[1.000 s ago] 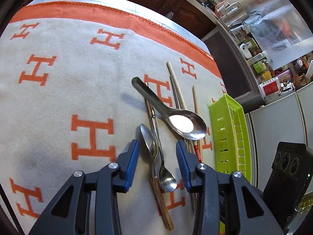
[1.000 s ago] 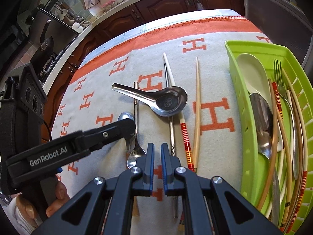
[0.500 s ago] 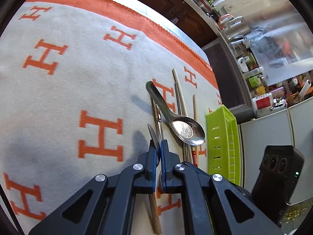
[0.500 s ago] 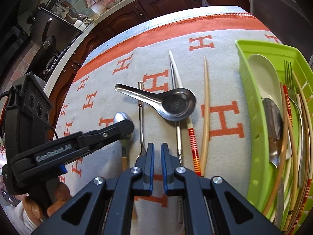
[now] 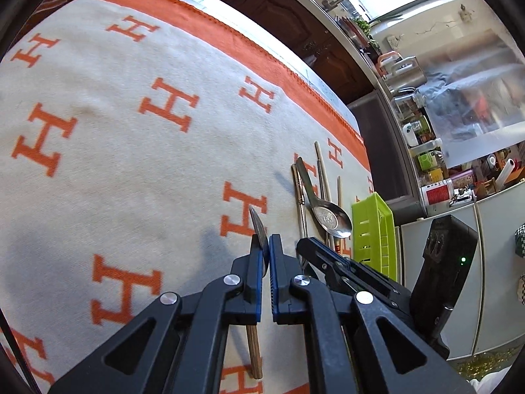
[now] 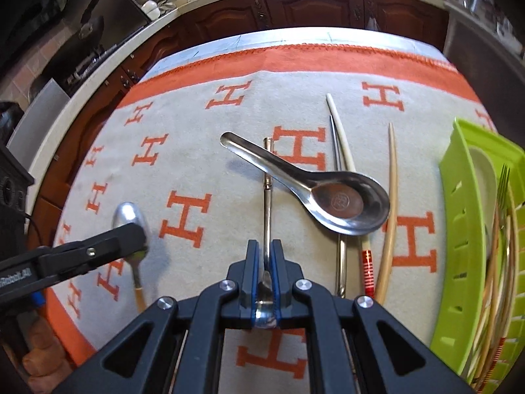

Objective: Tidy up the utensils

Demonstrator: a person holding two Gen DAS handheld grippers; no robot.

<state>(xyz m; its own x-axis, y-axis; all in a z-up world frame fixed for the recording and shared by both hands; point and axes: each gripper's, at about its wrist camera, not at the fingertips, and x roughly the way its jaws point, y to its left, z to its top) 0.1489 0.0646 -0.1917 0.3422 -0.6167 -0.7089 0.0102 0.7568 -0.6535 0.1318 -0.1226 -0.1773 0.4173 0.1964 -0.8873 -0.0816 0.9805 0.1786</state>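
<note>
With both grippers clamped on spoons at once, main risk is collision or a dropped piece on the way to the tray.

Left gripper (image 5: 265, 256): fingers together on the wooden-handled spoon (image 6: 128, 221), pinched edge-on near the bowl-neck junction. Bowl pokes up past the tips, wood handle trails below toward the blanket (image 5: 131, 164). Thin edge grip on polished steel, so likely to pivot or slide out under any fast swing.

Right gripper (image 6: 265, 262): fingers closed on the slim metal spoon (image 6: 267, 197), gripped at the bowl end, long handle pointing forward. Far end of that handle runs under the steel soup spoon (image 6: 331, 200). Pulling up or sideways could drag or flip the soup spoon, and that in turn sits over the metal chopstick (image 6: 338, 197) and the red-banded chopstick (image 6: 366, 266). Chain disturbance plausible. Cream chopstick (image 6: 390, 203) just beside, could get nudged too.

Green utensil tray (image 6: 459, 229) off to the right, already crowded with a fork, spoons and chopsticks. Left gripper would need to cross over the right one to reach it, so tangling is a risk unless the right goes first.

Safer judgement: draw the slim spoon back along its own axis before lifting.
</note>
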